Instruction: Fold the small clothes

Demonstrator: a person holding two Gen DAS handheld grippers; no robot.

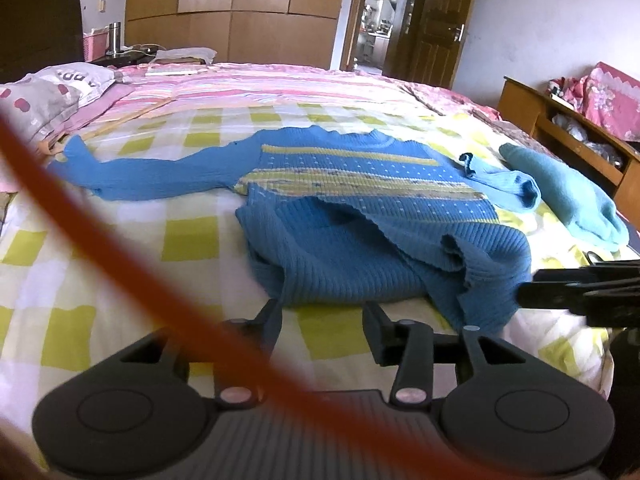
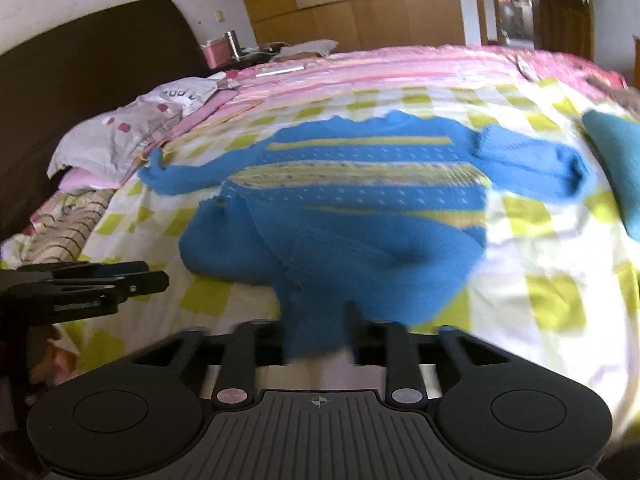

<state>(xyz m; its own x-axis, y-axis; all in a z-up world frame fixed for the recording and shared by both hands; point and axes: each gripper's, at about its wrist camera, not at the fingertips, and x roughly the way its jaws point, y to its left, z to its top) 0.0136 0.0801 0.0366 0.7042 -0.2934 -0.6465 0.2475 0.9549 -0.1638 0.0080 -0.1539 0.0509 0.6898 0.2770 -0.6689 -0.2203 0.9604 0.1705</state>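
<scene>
I have the blue sweater [image 1: 360, 200] lying on the bed [image 1: 120, 240], on the checked quilt, collar towards the far side, one sleeve stretched out to the left and the other bunched short on the right. Its lower half is rumpled and heaped towards me, not flat.

My left gripper [image 1: 322, 312] hovers just short of the near hem, fingers apart with nothing between them. My right gripper [image 2: 320, 332] is over the hem's right corner; its fingers stand apart too, and a flap of knit hangs between them, but the view is blurred and I judge the cloth slack rather than pinched.

To do this step well, I think I should take the hem at two corners, level with each other, and draw it towards me until the body lies smooth before folding anything. The knit is stretchy and will sag, so I would grip both layers and pull evenly, low to the quilt. The teal garment [image 1: 568, 196] lies just beside the right sleeve; I'd keep clear of it.
</scene>
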